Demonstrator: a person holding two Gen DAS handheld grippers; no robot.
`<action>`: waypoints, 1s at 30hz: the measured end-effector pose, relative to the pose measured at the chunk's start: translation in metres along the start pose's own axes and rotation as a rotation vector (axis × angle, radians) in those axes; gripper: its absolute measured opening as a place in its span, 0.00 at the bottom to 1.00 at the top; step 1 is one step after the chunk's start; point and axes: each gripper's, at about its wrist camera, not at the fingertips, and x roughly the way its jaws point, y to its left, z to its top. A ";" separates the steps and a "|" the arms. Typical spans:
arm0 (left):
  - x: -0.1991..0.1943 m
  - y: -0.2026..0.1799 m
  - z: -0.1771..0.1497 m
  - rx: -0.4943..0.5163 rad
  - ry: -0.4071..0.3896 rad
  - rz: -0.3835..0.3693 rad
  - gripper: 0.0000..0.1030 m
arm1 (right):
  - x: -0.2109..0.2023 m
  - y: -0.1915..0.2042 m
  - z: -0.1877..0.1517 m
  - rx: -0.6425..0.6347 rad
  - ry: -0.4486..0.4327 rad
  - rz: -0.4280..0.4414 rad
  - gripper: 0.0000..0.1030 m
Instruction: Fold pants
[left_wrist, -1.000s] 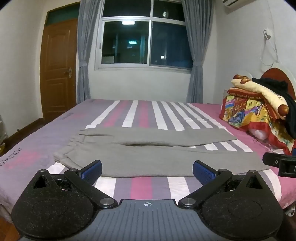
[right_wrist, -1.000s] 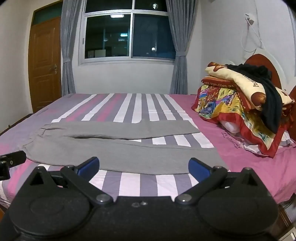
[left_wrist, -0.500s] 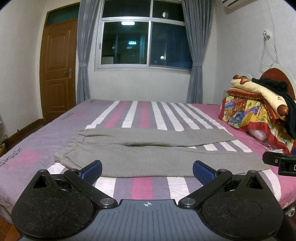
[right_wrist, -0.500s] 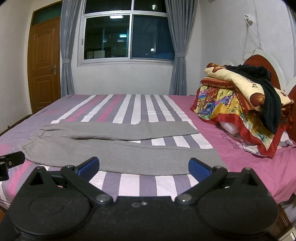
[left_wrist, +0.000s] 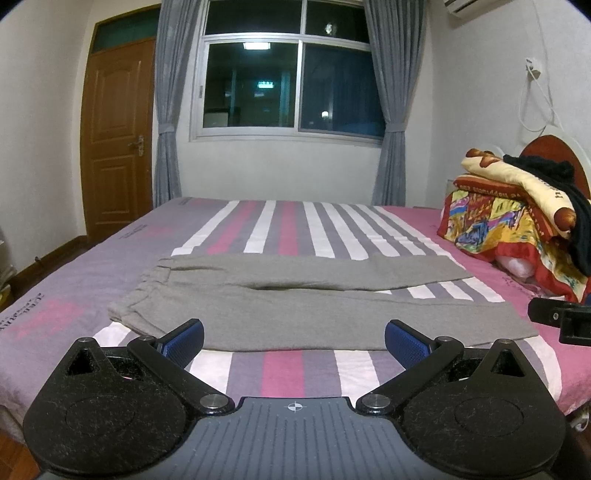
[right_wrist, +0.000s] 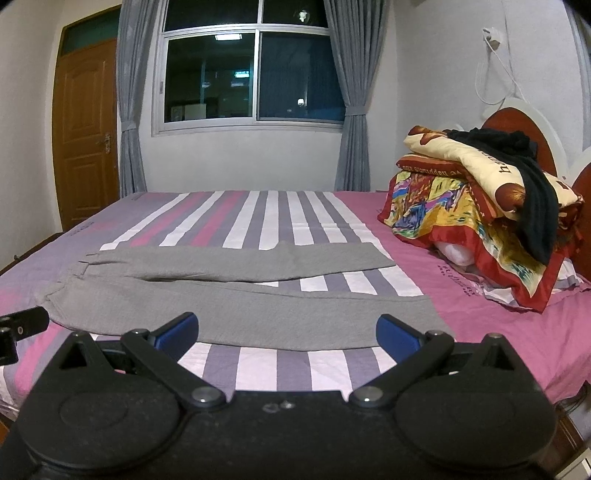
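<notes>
Grey pants (left_wrist: 303, 306) (right_wrist: 236, 295) lie flat across the striped bed, waistband to the left, both legs stretching right with a narrow gap between them. My left gripper (left_wrist: 294, 338) hovers open just short of the near leg's hem edge, blue pads wide apart and nothing between them. My right gripper (right_wrist: 286, 334) is likewise open and empty, held over the bed's near edge in front of the near leg. The right gripper's body shows at the right edge of the left wrist view (left_wrist: 561, 319).
The bed (left_wrist: 284, 369) has pink, purple and white stripes. A pile of colourful quilts and pillows (right_wrist: 480, 225) with a black garment (right_wrist: 535, 206) on top sits at the right by the headboard. A wooden door (left_wrist: 116, 136) and a curtained window (left_wrist: 291, 81) are behind.
Both grippers have risen slightly and eased back a little from the bed; the pants have not moved and both grippers stay open.
</notes>
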 end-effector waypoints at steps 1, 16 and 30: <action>0.000 0.000 0.000 0.000 -0.001 -0.001 1.00 | 0.000 -0.001 0.000 0.001 0.000 0.000 1.00; 0.000 -0.001 -0.001 0.000 -0.002 0.004 1.00 | 0.000 -0.001 0.000 0.000 -0.001 -0.001 1.00; 0.000 -0.001 -0.002 0.000 -0.001 0.004 1.00 | 0.000 -0.002 0.000 0.001 -0.001 -0.001 1.00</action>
